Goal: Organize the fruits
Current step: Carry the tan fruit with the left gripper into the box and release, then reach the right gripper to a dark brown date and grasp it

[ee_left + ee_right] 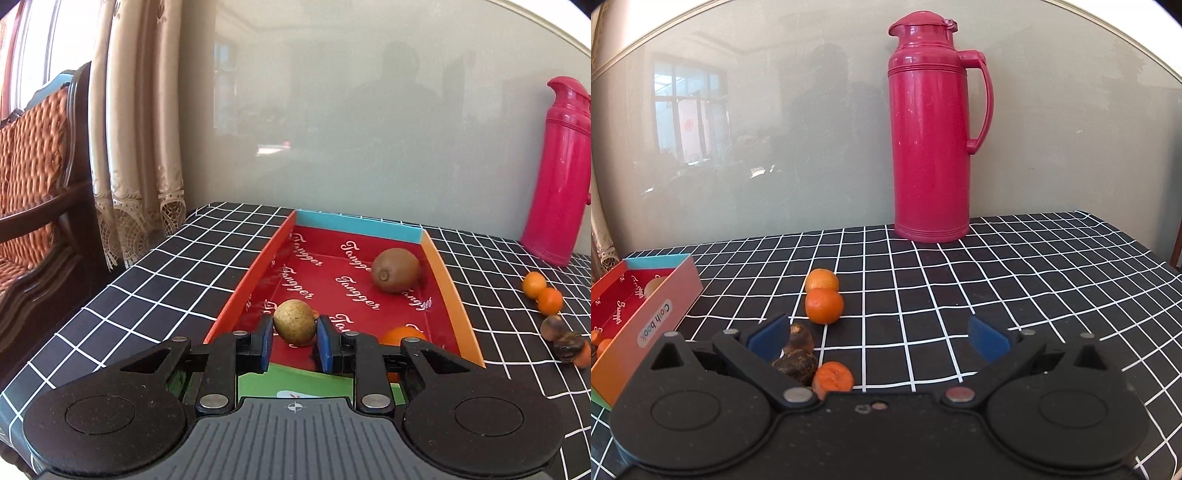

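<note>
My left gripper point(294, 341) clamps the tan fruit point(294, 322) over the box point(452, 291) (right gripper point(879, 338) gaping, empty); release high and it could roll into the kiwi point(395, 270).

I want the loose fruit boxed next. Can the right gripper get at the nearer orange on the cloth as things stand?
Probably yes. The right gripper is open and empty, and the orange lies just ahead on the tablecloth, slightly left of centre. Nothing covers it; another orange touches its far side.

left claw point(294, 334): black linkage, blue pads, silver rivets | right claw point(879, 334): black, blue pads
</note>
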Motion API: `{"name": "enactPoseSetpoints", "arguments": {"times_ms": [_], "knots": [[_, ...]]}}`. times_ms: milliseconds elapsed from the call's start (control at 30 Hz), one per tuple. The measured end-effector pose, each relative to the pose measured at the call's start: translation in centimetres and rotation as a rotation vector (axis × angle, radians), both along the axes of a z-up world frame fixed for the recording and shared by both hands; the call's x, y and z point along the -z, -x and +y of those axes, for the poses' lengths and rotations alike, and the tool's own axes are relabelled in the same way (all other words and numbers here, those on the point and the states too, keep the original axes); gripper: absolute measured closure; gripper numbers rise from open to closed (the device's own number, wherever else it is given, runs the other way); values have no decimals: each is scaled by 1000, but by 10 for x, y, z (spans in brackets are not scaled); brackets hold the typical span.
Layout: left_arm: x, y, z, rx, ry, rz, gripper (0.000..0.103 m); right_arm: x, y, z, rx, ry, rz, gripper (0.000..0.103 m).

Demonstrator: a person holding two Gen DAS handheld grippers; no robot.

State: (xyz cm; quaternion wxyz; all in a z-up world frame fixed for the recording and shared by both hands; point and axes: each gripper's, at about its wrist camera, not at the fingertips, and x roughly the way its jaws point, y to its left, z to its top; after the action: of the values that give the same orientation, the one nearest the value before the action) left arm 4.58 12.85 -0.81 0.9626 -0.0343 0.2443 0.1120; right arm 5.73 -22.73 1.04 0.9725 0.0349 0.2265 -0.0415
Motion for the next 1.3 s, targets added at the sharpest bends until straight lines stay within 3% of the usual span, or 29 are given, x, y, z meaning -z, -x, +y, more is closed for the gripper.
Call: {"name": "enactPoseSetpoints", "arguments": {"times_ms": [167, 200, 233, 300, 333, 467, 633, 833, 1067, 1300], "knots": [[2, -4, -6, -3, -7, 6, 77, 2, 2, -5, 8, 11, 2, 0], [1, -4, -8, -1, -7, 1, 73, 2, 2, -7, 11, 12, 2, 0], [0, -3, -9, 2, -7, -5, 67, 1, 3, -8, 14, 10, 0, 0], [-2, 0, -12, -10, -29, -25, 23, 1, 4, -12, 18, 6, -3, 0], [-3, 2, -15, -18, -46, -45, 20, 1, 5, -13, 19, 6, -3, 0], [-7, 6, -16, -18, -54, -75, 18, 1, 7, -14, 7, 5, -9, 0], [-12, 9, -21, -24, -63, -103, 5, 1, 9, -11, -27, 17, -19, 0], [-13, 18, -28, -44, -69, -193, 2, 1, 13, 7, -101, 113, -47, 0], [-10, 14, -24, -48, -78, -171, 0, 7, 13, 32, -187, 238, -51, 2], [-8, 12, -20, -48, -70, -157, 0, 11, 9, 40, -219, 240, -26, 0]]}}
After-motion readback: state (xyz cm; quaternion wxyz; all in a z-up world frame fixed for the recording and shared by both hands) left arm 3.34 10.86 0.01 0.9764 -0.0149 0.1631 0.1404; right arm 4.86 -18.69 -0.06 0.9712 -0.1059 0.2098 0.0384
